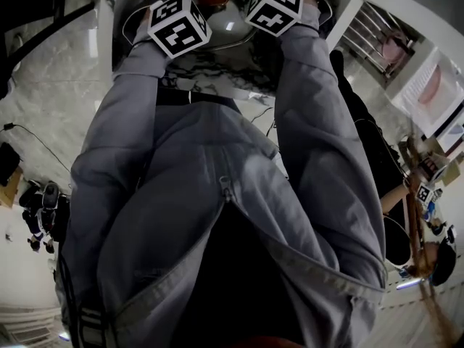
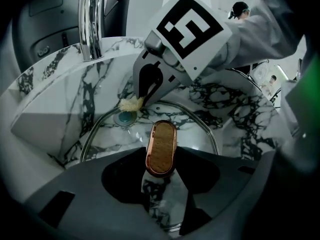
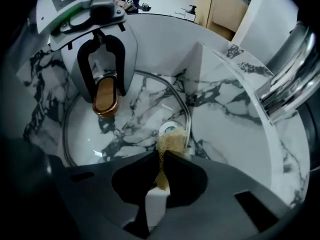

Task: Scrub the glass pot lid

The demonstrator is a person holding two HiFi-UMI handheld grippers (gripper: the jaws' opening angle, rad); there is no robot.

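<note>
Nearest me in the right gripper view, the right gripper has its jaws pressed together on a scrap of yellow scrubbing pad. The pad's free end sits at the lid's metal rim, right by the sink drain. I can't tell whether it presses on the glass.

The glass pot lid lies flat in the bottom of the marble sink basin. Nearly all its glass stretches away from the pad toward the basin's opposite wall.

Farther on, at the lid's centre, the copper-rimmed handle stands up, its long axis running roughly toward the drain side of the basin. The left gripper straddles it, jaws clamped across its short width, which pins the lid.

My judgement is that the scrubbing falls to the right gripper. Its stroke has to run inward from the rim toward the handle, then round either side of it.
</note>
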